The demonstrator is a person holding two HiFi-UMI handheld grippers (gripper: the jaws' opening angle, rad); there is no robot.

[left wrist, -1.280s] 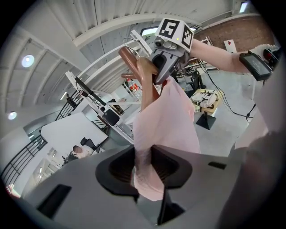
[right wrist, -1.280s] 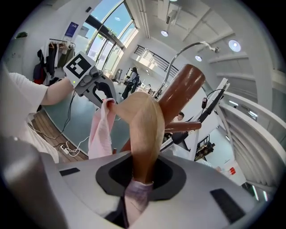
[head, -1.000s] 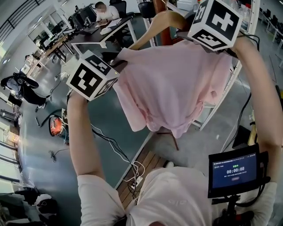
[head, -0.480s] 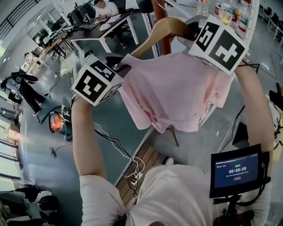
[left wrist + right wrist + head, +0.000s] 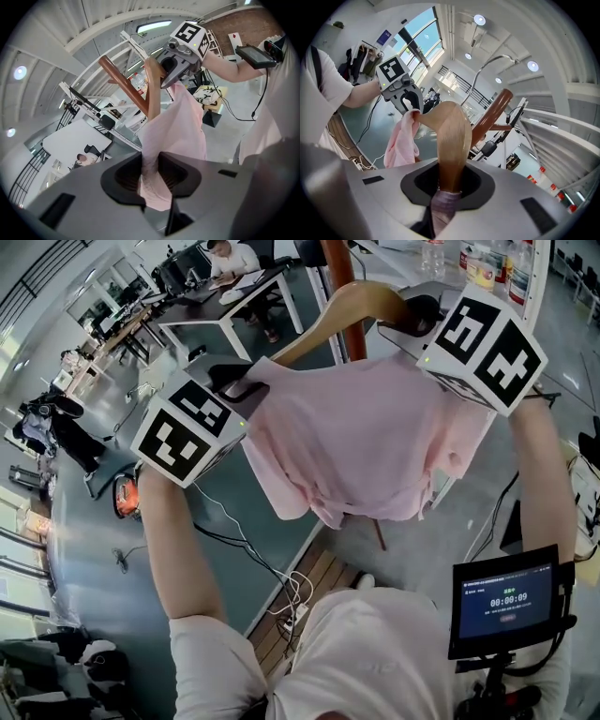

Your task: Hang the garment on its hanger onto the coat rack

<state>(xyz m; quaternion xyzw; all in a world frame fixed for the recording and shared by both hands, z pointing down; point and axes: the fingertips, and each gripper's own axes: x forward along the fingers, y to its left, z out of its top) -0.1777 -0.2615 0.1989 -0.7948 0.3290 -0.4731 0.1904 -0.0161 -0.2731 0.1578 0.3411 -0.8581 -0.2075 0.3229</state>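
A pink garment hangs on a wooden hanger, held up in front of the brown coat rack pole. My left gripper is shut on the garment's left shoulder, with the cloth pinched between its jaws. At the other end, my right gripper is shut on the hanger together with the cloth over it. The hanger's metal hook curves up beside the rack pole. A slanted rack peg stands just behind the hanger.
A white shelf frame with bottles stands at the right, behind the garment. Desks with a seated person are at the back left. Cables run over the floor. A timer screen sits low at the right.
Both grippers have carried the hanger and garment slightly closer to the brown pole. The left marker cube has drifted left. Both grips are unchanged.
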